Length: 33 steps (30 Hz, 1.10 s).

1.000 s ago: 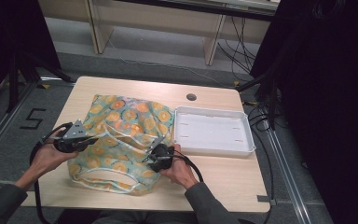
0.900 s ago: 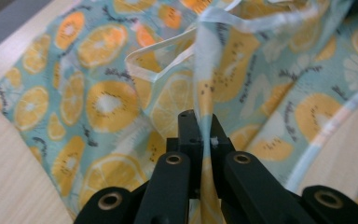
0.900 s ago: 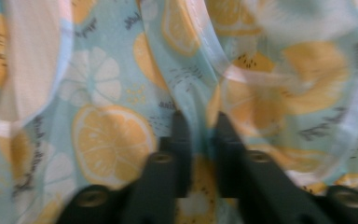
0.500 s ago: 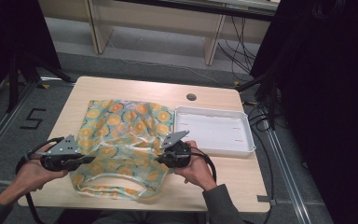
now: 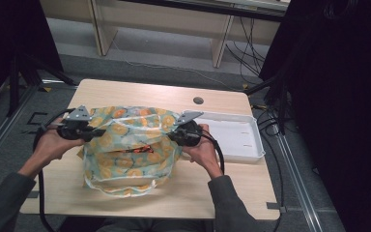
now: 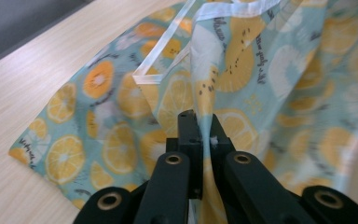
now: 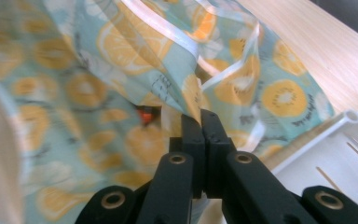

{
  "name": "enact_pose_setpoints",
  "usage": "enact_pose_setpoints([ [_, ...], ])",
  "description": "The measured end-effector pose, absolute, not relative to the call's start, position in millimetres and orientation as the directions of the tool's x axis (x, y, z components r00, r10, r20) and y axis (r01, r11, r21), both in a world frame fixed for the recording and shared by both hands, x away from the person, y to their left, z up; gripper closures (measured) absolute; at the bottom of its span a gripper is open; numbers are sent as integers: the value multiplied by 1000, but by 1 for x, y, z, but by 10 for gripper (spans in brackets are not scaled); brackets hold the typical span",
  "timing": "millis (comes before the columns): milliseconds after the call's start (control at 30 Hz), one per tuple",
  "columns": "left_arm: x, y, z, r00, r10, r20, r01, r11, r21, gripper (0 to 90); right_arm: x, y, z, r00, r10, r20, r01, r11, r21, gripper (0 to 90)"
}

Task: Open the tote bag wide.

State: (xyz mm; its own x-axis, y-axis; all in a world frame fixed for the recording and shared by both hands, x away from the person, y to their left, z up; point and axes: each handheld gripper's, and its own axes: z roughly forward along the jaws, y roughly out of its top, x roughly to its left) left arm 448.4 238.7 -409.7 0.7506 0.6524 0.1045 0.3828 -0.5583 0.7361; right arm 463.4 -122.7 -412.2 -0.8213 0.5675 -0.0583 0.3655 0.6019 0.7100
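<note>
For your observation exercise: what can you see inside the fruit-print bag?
Inside the fruit-print bag, held open by the left gripper and right gripper, something orange-red shows. The fabric covers the rest.

The high view is dim and slightly soft: the tabletop (image 5: 222, 188) is evenly lit from above while the surroundings sink into near black, especially on the right. Shadows under the patterned bag (image 5: 125, 154) are faint and diffuse. The white tray (image 5: 246, 145) is the brightest patch, without harsh glare. In the left gripper view the black fingers (image 6: 189, 135) are sharp, but the far cloth blurs (most at the right edge). The right gripper view is softer, its left side out of focus.
</note>
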Motion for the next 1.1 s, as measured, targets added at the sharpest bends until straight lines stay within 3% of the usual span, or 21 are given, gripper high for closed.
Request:
enact_pose_setpoints([
  [100,466,238,-424,736,663,134,406,-592,697,889,483,-112,-430,-817,571,-81,367,623,691,900],
  [300,477,240,-462,708,703,64,497,-560,663,868,501,-96,-458,-822,560,-102,388,682,620,900],
  [367,478,242,-466,710,701,70,495,-567,658,872,505,-96,-463,-820,561,-115,387,691,611,808],
  [400,477,243,-466,700,711,63,504,-555,662,874,503,-95,-462,-799,594,-96,431,676,598,761],
  [433,477,244,-466,699,712,67,502,-555,663,877,504,-97,-461,-798,587,-137,401,686,607,723],
  [533,476,247,-462,693,716,84,491,-554,672,887,493,-99,-446,-761,641,-99,446,627,639,614],
  [567,477,249,-461,694,714,91,487,-559,671,888,488,-104,-437,-777,615,-134,399,646,650,608],
  [667,478,250,-463,690,719,88,493,-555,671,890,471,-102,-423,-808,581,-99,354,613,706,593],
  [867,478,250,-461,686,720,107,483,-560,672,890,453,-80,-426,-879,470,-88,291,672,681,533],
  [933,477,250,-463,680,728,87,500,-547,672,887,456,-73,-437,-875,472,-111,307,717,626,489],
  [967,478,251,-463,688,719,100,484,-558,674,883,458,-71,-441,-871,471,-137,306,740,599,496],
  [1000,479,252,-464,692,714,105,478,-562,674,872,461,-70,-447,-872,463,-159,299,761,575,576],
  [1033,477,250,-465,680,730,72,503,-536,678,848,465,-70,-451,-876,453,-168,287,768,572,733],
  [1067,477,251,-465,692,716,86,487,-551,678,820,467,-70,-454,-879,452,-154,295,767,570,834],
  [1100,475,252,-462,701,708,85,485,-561,671,762,469,-70,-456,-877,455,-153,302,771,561,888],
])
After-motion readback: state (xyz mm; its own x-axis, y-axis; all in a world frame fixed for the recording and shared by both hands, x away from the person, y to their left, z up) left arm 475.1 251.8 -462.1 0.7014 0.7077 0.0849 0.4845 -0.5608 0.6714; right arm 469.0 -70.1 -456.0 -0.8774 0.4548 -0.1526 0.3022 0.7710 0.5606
